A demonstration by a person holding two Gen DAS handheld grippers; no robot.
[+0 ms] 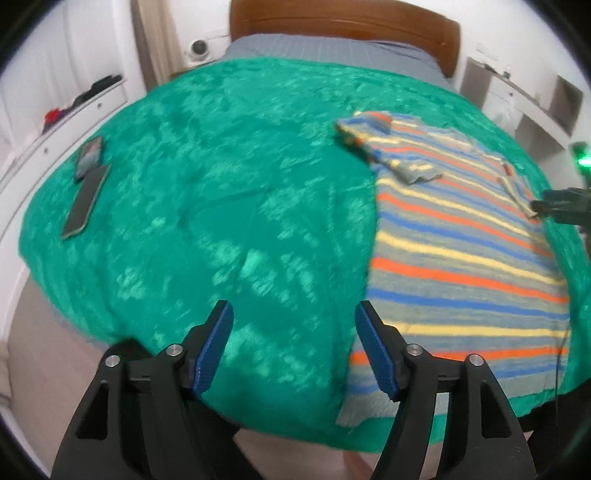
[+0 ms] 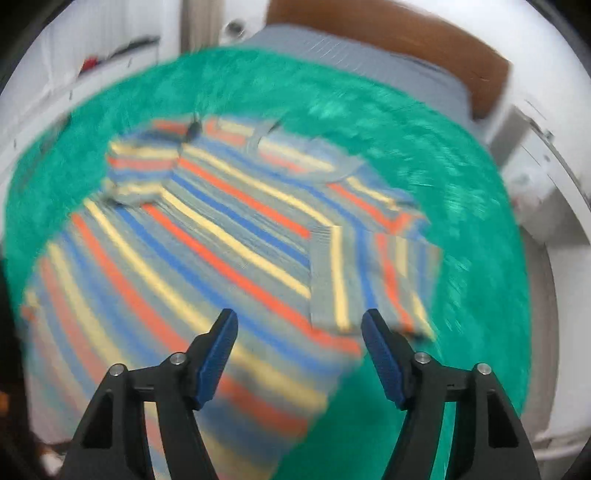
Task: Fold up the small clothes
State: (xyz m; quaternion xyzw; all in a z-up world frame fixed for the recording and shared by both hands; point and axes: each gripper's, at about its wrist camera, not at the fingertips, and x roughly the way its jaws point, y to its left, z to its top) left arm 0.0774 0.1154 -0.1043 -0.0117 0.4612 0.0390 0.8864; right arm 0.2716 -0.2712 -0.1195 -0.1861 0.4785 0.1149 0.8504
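Left wrist view: I see one striped shirt [image 1: 461, 251] flat on the bed [image 1: 221, 184], collar toward the headboard [image 1: 332, 22] | left gripper [image 1: 293, 314] wide, empty | right gripper [image 2: 299, 321] wide, empty.

A bed [image 1: 236, 206] fills the room, spread with a green blanket [image 1: 258, 155] over a grey sheet [image 1: 325, 48] and backed by a brown wooden headboard [image 1: 343, 20]. White walls [image 1: 74, 48] and white shelves [image 1: 517, 107] flank it. A pale floor [image 1: 33, 354] shows at the left.
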